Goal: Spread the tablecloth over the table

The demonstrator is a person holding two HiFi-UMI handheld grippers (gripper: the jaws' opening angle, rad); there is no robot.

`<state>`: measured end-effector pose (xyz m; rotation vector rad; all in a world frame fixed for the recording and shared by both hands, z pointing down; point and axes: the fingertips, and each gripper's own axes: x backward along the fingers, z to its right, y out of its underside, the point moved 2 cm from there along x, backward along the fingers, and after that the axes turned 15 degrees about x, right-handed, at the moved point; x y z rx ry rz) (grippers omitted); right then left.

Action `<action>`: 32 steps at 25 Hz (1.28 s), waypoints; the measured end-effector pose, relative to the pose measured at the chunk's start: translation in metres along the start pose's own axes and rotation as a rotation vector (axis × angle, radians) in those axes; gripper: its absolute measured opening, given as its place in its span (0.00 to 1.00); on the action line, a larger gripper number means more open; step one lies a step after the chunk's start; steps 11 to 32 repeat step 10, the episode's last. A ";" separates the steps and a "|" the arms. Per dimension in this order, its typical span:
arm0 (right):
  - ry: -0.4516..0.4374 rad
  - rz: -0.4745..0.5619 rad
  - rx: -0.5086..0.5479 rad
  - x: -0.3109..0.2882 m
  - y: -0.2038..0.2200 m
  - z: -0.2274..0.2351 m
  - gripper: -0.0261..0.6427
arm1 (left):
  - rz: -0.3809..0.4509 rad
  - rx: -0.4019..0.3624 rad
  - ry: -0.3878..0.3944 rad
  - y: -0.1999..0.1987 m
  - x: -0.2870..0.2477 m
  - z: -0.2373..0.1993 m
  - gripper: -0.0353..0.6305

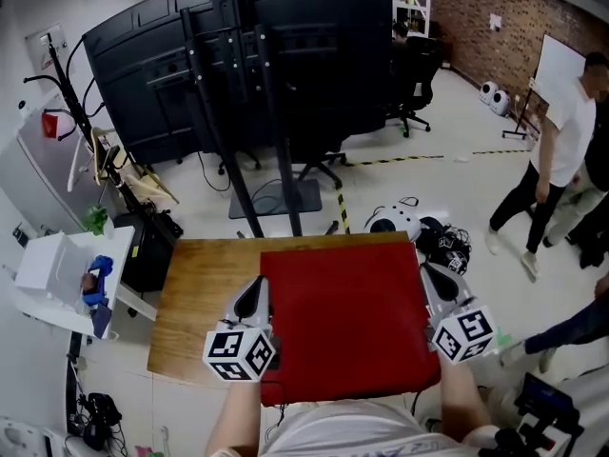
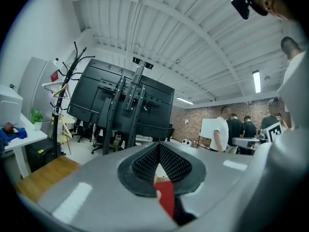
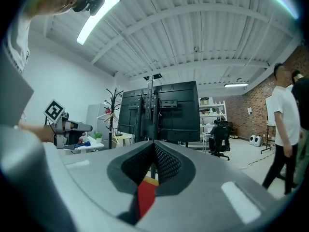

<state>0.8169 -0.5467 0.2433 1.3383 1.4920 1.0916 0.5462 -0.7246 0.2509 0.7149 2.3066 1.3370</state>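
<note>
A red tablecloth (image 1: 347, 317) is stretched flat above a small wooden table (image 1: 200, 298), covering its right part; bare wood shows at the left. My left gripper (image 1: 259, 298) is shut on the cloth's left edge, my right gripper (image 1: 433, 288) is shut on its right edge. In the left gripper view a strip of red cloth (image 2: 166, 197) sticks out between the closed black pads. The right gripper view shows the same: red cloth (image 3: 145, 197) pinched between its pads. Both grippers point level, away from me.
A large black screen on a stand (image 1: 257, 55) rises just beyond the table. A white side table (image 1: 57, 279) with small items and a coat rack (image 1: 71, 93) stand at the left. People (image 1: 557, 160) walk at the right; cables and helmets (image 1: 419, 227) lie on the floor.
</note>
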 end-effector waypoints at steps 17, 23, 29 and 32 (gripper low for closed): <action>0.002 -0.011 -0.002 0.001 0.007 0.001 0.05 | -0.027 0.024 0.002 0.010 -0.007 -0.001 0.06; 0.002 -0.011 -0.002 0.001 0.007 0.001 0.05 | -0.027 0.024 0.002 0.010 -0.007 -0.001 0.06; 0.002 -0.011 -0.002 0.001 0.007 0.001 0.05 | -0.027 0.024 0.002 0.010 -0.007 -0.001 0.06; 0.002 -0.011 -0.002 0.001 0.007 0.001 0.05 | -0.027 0.024 0.002 0.010 -0.007 -0.001 0.06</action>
